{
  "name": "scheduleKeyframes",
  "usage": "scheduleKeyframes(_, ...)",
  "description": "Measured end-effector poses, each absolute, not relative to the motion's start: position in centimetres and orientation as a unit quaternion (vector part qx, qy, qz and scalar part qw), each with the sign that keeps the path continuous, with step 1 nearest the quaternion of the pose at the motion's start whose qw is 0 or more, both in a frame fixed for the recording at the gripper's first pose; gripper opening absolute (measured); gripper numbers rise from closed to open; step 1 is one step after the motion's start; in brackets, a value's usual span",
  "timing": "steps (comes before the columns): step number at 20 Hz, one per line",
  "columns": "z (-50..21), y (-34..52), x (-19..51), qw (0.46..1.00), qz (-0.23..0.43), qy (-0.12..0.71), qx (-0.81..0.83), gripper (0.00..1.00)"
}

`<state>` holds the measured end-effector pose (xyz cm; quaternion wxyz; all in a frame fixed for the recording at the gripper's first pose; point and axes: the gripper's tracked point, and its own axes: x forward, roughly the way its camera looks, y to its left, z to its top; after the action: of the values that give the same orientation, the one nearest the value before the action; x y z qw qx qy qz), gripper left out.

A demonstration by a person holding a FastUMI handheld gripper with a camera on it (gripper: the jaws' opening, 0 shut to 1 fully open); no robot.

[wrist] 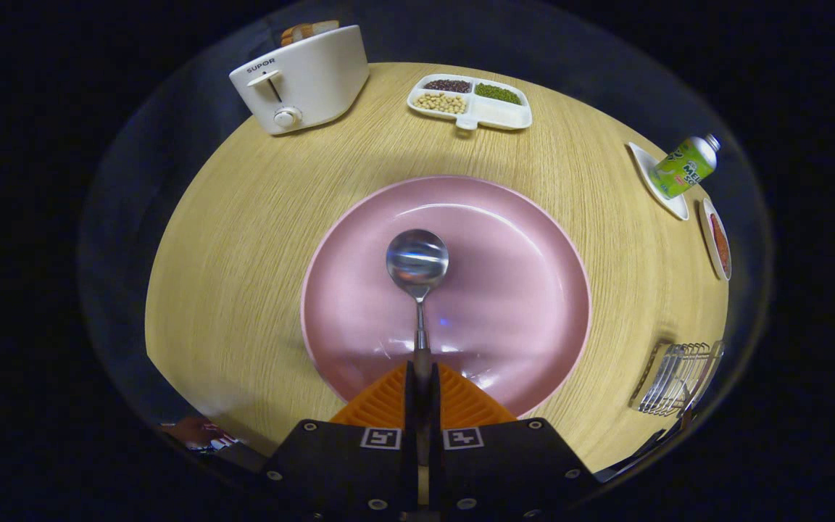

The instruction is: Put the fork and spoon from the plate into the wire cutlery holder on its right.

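Tongs (422,377) pinch the shiny metal spoon's (417,262) handle above the pink plate (533,290).

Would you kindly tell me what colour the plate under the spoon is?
Pink; the plate shows best in the gripper view, below the spoon the claw grips.

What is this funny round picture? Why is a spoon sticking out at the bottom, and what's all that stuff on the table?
A person is holding a grabbing tool with two fingers, and a small camera rides on it, looking forward. That is why the picture looks round and bendy. The fingers are squeezed shut on the handle of a shiny metal spoon, held over a big round pink plate. The plate sits on a pale wooden table. Farther back stand a white toaster and a white divided tray of beans. To the right lie a green can on a small white dish and a wire cutlery holder, where the spoon should go.
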<state>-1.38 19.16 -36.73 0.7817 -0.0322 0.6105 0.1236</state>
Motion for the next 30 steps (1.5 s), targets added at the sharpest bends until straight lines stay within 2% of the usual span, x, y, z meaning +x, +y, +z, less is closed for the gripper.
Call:
scheduleKeyframes(7,-31.0,13.3,-1.0,0.817,0.086,0.570,0.000,0.05)
scheduleKeyframes(16,-25.2,1.4,-4.0,0.836,0.011,0.548,0.030,0.05)
scheduleKeyframes(25,-24.8,-9.1,-7.1,0.819,-0.044,0.570,0.047,0.05)
scheduleKeyframes(30,-27.5,-11.2,-8.2,0.799,-0.038,0.599,0.042,0.05)
